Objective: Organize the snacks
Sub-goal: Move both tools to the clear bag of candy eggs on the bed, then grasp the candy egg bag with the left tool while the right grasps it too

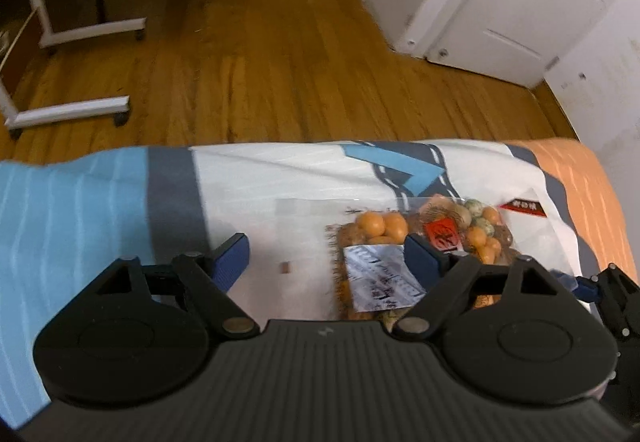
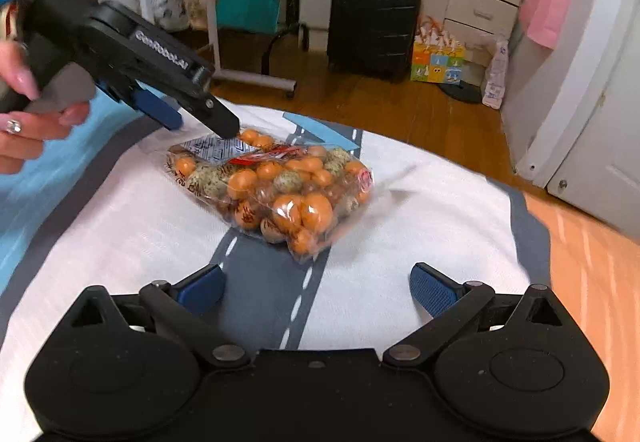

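Crinkly clear plastic is what I must handle: the snack bag (image 1: 424, 242) of orange and speckled balls lies on the road-print bedcover (image 1: 280, 177); through the left wrist camera my left gripper (image 1: 326, 262) stands open, its right pad over the bag's silver label (image 1: 380, 278), clamping nothing; through the right wrist camera my right gripper (image 2: 318, 288) gapes empty, short of the bag's near corner; only here do I see the bag whole, loose, light, slippery I judge; pinch the flat sealed edge, not the brittle balls.
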